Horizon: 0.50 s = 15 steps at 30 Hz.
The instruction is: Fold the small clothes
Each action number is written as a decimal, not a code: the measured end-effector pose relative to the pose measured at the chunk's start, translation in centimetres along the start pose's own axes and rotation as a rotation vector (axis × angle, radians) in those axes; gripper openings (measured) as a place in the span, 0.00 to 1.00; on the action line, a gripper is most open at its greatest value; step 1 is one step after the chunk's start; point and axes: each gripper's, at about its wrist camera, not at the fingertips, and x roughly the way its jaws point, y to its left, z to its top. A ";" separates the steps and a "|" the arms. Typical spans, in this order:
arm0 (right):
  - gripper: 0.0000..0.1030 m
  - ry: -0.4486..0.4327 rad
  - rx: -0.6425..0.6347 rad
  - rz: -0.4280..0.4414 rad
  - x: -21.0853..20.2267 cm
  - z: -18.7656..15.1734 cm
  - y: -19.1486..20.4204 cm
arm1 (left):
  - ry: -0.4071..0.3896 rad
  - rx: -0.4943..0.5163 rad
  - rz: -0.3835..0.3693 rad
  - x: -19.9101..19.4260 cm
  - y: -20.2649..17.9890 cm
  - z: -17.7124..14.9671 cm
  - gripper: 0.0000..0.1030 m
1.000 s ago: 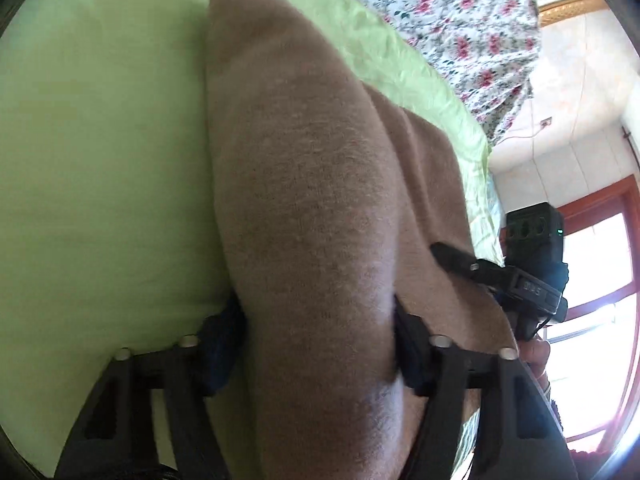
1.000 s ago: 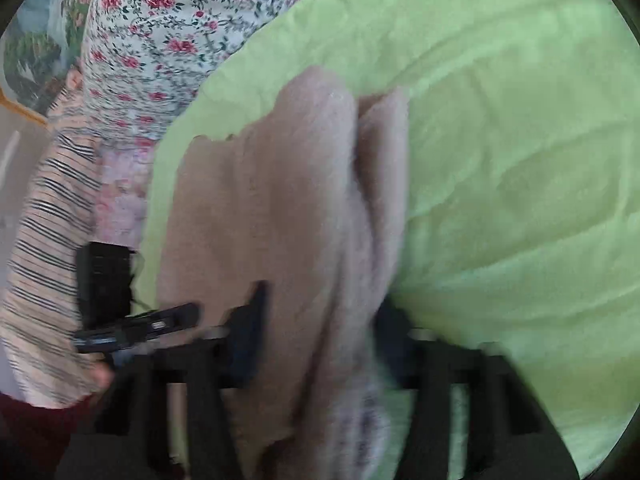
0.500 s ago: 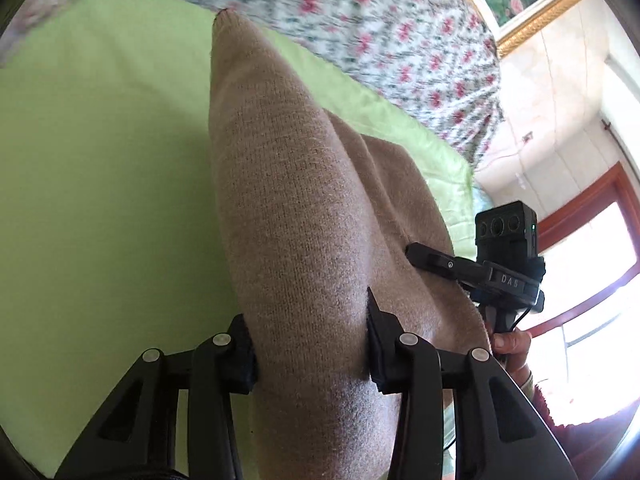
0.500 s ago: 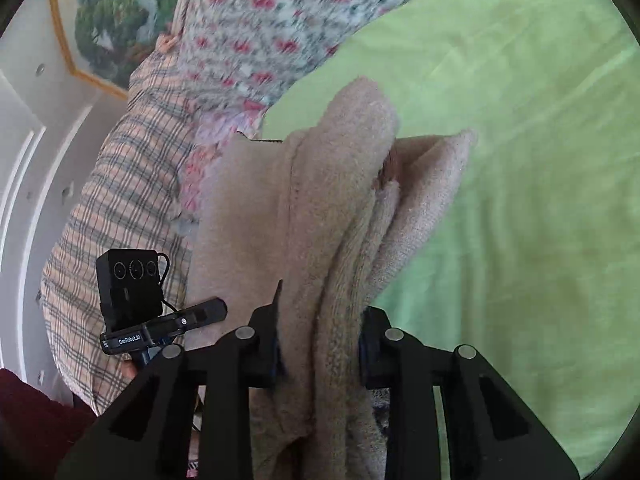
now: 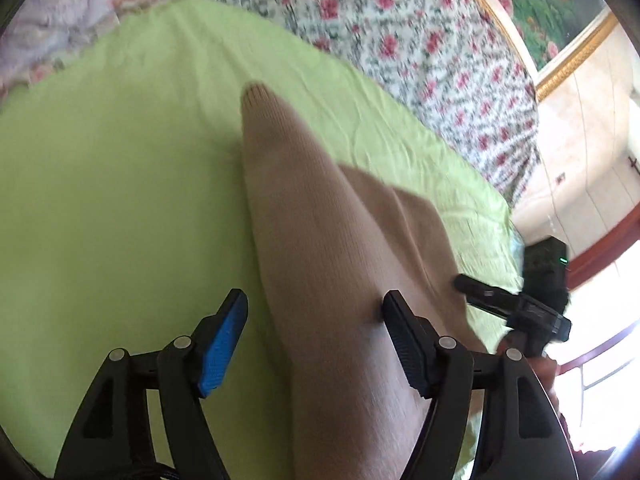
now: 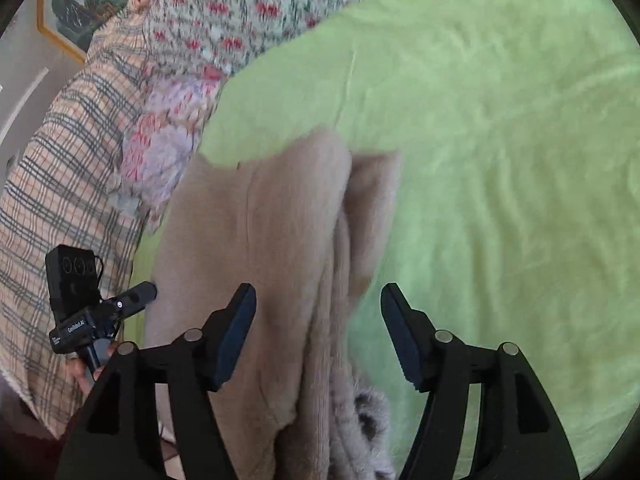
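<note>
Both hand-held grippers' jaws newly parted around knit garment [image 5: 320, 264]

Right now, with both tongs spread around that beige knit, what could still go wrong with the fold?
Both tongs have just been opening, with the knit between their pads.

1. The beige knit garment lies as a raised hump between the left tongs; it may slump and undo the fold.
2. In the right tongs view its layered edges look uneven, so the fold may end up crooked.
3. The garment lies close to the green sheet's edge by the plaid bedding.

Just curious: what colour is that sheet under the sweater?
Light green sheet, clearest in the right wrist view.
</note>
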 end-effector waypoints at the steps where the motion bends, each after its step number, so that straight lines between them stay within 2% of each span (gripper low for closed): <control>1: 0.64 -0.015 -0.001 -0.001 -0.1 0.5 0.2 | -0.005 -0.002 0.013 0.0 0.5 0.9 0.69; 4: 0.64 -0.010 -0.050 0.015 1.7 2.9 0.9 | 0.001 -0.026 0.038 1.1 2.0 3.2 0.69; 5: 0.57 0.002 -0.049 0.010 2.7 3.6 1.0 | 0.004 -0.034 0.058 1.9 2.2 4.0 0.69; 6: 0.42 0.030 -0.045 0.001 4.0 4.2 0.9 | 0.007 -0.039 0.074 2.3 2.6 4.4 0.68; 7: 0.08 0.037 -0.045 -0.007 4.3 4.6 1.0 | 0.011 -0.040 0.090 2.8 2.9 5.0 0.61; 8: 0.08 0.001 -0.045 0.004 3.8 5.0 1.0 | 0.009 -0.034 0.110 3.2 3.0 5.6 0.54; 9: 0.08 -0.036 -0.049 0.024 3.1 5.3 1.1 | 0.006 -0.027 0.127 3.9 2.6 6.1 0.41; 10: 0.08 -0.072 -0.055 0.028 2.4 5.5 1.0 | 0.005 -0.016 0.150 4.3 2.5 6.6 0.37; 12: 0.08 -0.098 -0.078 -0.033 2.2 5.9 0.6 | 0.007 0.006 0.219 5.3 2.3 7.4 0.36; 15: 0.08 -0.036 -0.051 -0.079 4.4 5.7 -1.0 | 0.035 0.036 0.303 6.8 2.8 7.4 0.33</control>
